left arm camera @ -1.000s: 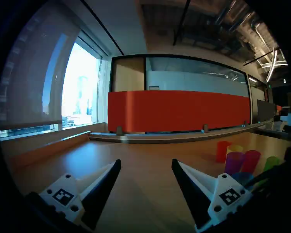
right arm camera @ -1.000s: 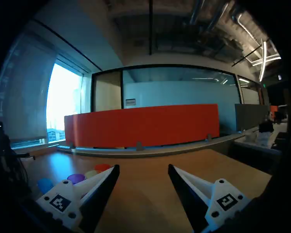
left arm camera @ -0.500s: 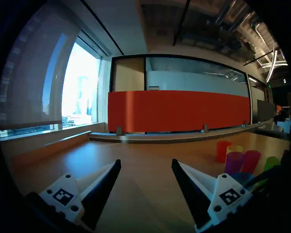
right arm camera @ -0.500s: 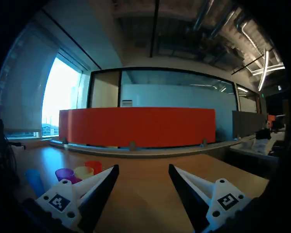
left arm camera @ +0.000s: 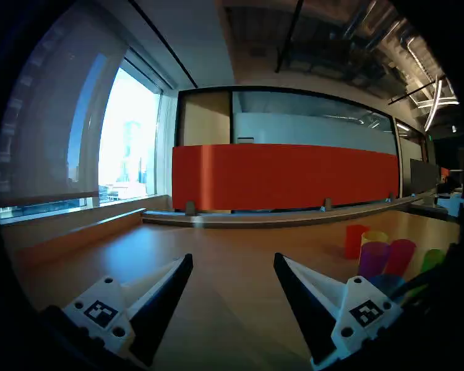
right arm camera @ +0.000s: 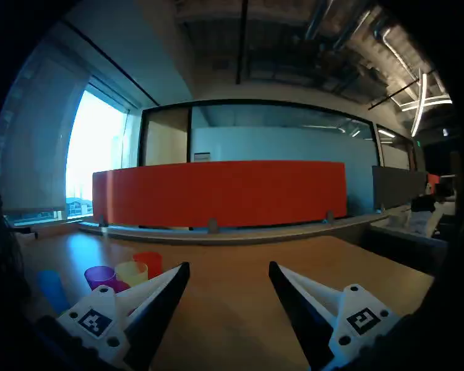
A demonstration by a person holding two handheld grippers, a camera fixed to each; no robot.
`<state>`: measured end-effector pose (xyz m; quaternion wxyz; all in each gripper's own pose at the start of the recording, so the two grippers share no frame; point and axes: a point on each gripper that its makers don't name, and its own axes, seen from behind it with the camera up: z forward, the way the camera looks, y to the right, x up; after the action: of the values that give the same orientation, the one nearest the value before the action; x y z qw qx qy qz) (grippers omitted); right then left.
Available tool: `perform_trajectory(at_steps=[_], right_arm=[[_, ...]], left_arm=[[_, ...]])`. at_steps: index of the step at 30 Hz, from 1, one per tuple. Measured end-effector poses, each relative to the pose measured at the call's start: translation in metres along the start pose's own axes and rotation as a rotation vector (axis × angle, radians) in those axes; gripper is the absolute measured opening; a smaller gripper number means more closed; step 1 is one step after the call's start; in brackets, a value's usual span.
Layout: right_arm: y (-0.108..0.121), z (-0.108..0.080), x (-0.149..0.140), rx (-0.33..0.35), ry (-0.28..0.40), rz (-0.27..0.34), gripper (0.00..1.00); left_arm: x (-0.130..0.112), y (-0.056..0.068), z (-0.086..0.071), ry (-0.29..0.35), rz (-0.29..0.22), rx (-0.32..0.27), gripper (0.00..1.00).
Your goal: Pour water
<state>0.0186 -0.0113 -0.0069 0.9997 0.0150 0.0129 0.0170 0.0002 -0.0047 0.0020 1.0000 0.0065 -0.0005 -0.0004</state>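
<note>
Cups [left arm camera: 373,260] upright on the surface [left arm camera: 244,241], right of left gripper [left arm camera: 232,256] and left of right gripper [right arm camera: 228,264]. Both pairs of fingers [left arm camera: 164,290] spread apart, empty.

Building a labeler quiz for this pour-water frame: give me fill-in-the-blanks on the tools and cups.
1. The left tool is ___, holding nothing.
2. In the left gripper view, the cups stand near the picture's ___ edge.
3. In the right gripper view, the yellow cup sits between the purple cup and the ___ cup.
Missing: open; right; red.
</note>
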Motion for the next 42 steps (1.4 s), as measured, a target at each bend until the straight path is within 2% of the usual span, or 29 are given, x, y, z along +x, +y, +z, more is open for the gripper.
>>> perform_trajectory(at_steps=[9, 18, 42], right_arm=[[0.007, 0.003, -0.011, -0.001, -0.005, 0.005, 0.99], [0.007, 0.006, -0.018, 0.000, -0.019, -0.027, 0.99], [0.008, 0.004, -0.016, -0.013, -0.024, -0.035, 0.99]], left_arm=[[0.000, 0.001, 0.000, 0.000, 0.000, 0.000, 0.98], [0.000, 0.000, 0.000, 0.000, 0.000, 0.000, 0.97], [0.000, 0.000, -0.001, 0.000, 0.000, 0.000, 0.98]])
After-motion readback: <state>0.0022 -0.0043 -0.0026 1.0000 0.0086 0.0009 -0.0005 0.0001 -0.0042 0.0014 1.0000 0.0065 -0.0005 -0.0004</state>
